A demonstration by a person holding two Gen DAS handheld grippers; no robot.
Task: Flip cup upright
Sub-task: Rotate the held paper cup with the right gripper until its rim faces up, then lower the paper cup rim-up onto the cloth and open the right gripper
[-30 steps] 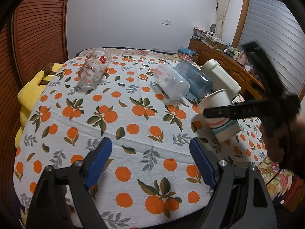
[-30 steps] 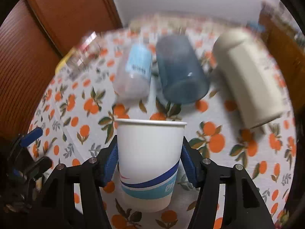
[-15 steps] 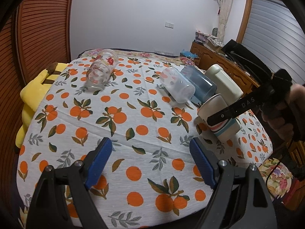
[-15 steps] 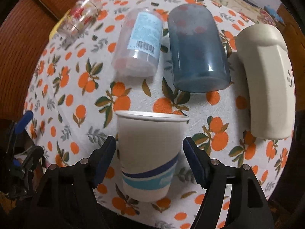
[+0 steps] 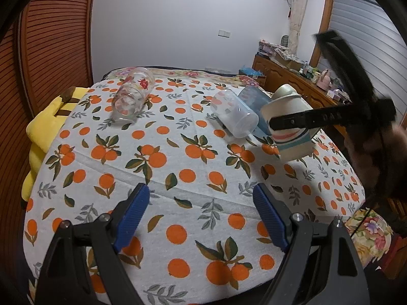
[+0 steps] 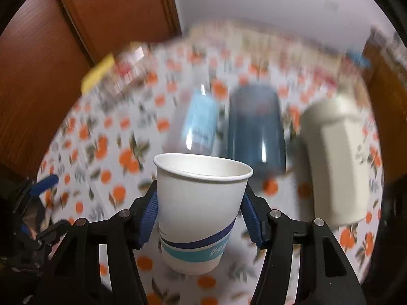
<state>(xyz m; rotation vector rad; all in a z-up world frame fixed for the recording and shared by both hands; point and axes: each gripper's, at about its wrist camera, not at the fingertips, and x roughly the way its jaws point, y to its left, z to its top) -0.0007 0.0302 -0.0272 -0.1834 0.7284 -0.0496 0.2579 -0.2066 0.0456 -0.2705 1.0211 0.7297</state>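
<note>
Across the whole scene a counter [image 5: 162, 152] is spread with a white cloth printed with oranges and leaves, and a yellow cushion [image 5: 43, 127] is seen at its left edge. On the far right side a cream mug [image 6: 333, 162] is laid on its side, with a blue tumbler [image 6: 257, 129] beside it and a frosted plastic cup [image 5: 234, 117] next to that, both also lying down. Well apart, toward the far left, a printed glass [image 5: 132, 96] is laid on its side too. The paper cup [image 6: 201, 211] — white with blue bands — is held mouth-up and a little tilted, clamped between the blue pads of the right gripper [image 6: 199, 213] above the cloth. The left gripper [image 5: 201, 218] is held with its fingers wide apart — nothing is between them.
</note>
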